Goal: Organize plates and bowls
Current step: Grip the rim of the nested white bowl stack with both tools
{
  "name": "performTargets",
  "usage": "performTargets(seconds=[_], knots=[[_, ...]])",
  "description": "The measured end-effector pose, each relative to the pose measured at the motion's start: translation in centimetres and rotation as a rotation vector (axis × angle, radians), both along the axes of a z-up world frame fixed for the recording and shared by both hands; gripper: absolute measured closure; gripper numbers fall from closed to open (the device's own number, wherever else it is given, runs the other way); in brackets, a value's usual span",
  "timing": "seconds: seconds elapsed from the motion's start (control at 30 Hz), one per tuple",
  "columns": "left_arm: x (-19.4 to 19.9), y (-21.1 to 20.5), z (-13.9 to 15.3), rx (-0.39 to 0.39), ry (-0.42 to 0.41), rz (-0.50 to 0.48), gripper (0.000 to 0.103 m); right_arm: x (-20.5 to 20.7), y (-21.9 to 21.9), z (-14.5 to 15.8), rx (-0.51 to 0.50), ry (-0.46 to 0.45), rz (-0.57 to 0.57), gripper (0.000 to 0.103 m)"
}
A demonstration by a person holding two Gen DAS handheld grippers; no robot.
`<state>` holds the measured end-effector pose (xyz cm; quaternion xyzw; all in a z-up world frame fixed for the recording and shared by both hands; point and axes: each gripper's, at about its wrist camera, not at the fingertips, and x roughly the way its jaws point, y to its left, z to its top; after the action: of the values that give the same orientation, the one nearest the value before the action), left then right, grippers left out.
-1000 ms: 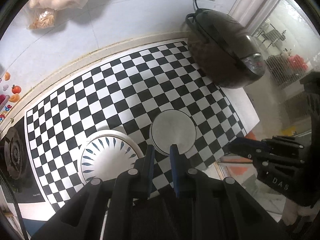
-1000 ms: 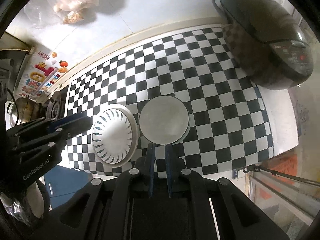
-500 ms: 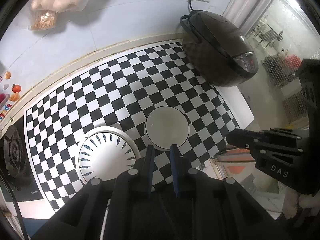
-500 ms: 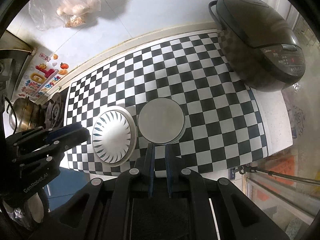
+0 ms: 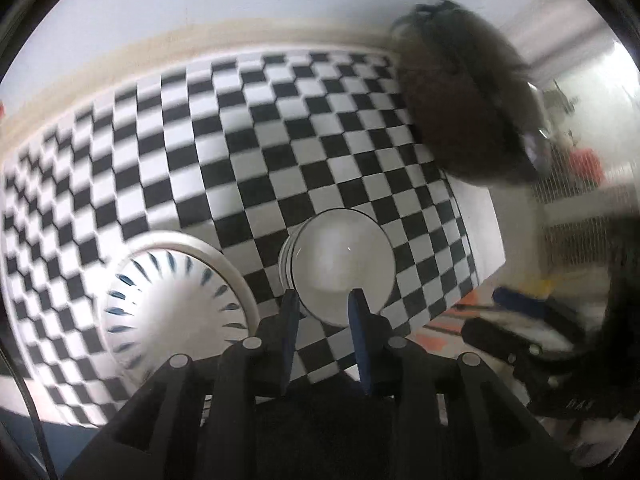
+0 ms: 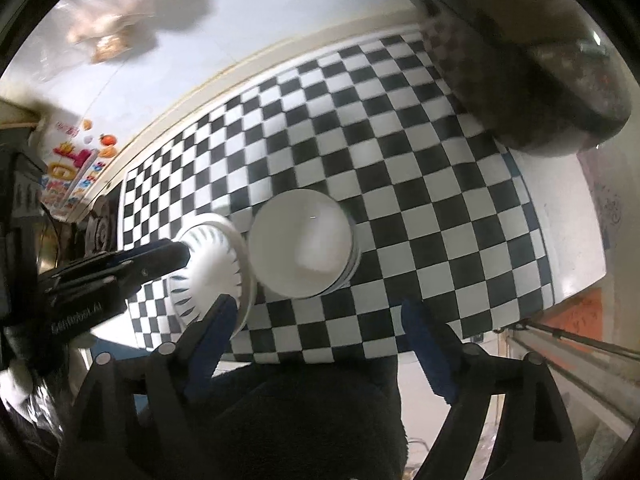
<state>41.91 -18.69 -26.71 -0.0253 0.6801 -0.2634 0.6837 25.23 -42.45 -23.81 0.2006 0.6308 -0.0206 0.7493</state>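
Observation:
A stack of plain white bowls (image 5: 342, 266) (image 6: 300, 246) stands on the checkered mat near the counter's front edge. Left of it lies a white plate with blue radial strokes (image 5: 172, 304) (image 6: 212, 268). My left gripper (image 5: 322, 300) is open, its blue fingers just in front of the bowl stack. My right gripper (image 6: 316, 312) is wide open above the mat's front edge, just before the bowls. The left gripper's body also shows in the right wrist view (image 6: 108, 272), over the plate's left side.
A dark rice cooker (image 5: 468, 108) (image 6: 528, 52) stands at the back right of the checkered mat (image 5: 280, 128). A gas stove (image 6: 100, 232) is at the far left. Bags of food (image 6: 108, 28) hang on the white wall. The counter edge drops off at the front right.
Both grippers have opened, the right one wide. Both have moved down and closer to the bowls and plate, and the views are blurred by motion.

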Motion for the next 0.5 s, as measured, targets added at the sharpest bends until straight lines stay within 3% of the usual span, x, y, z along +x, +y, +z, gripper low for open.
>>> performTargets(seconds=[0.3, 0.5], knots=[[3.9, -1.6, -8.9, -0.009, 0.279, 0.064, 0.08, 3.4, -3.1, -8.5, 0.121, 0.105, -0.08, 0.016], [4.9, -2.6, -10.7, 0.009, 0.309, 0.066, 0.076, 5.4, -3.0, -12.7, 0.151, 0.171, -0.06, 0.016]])
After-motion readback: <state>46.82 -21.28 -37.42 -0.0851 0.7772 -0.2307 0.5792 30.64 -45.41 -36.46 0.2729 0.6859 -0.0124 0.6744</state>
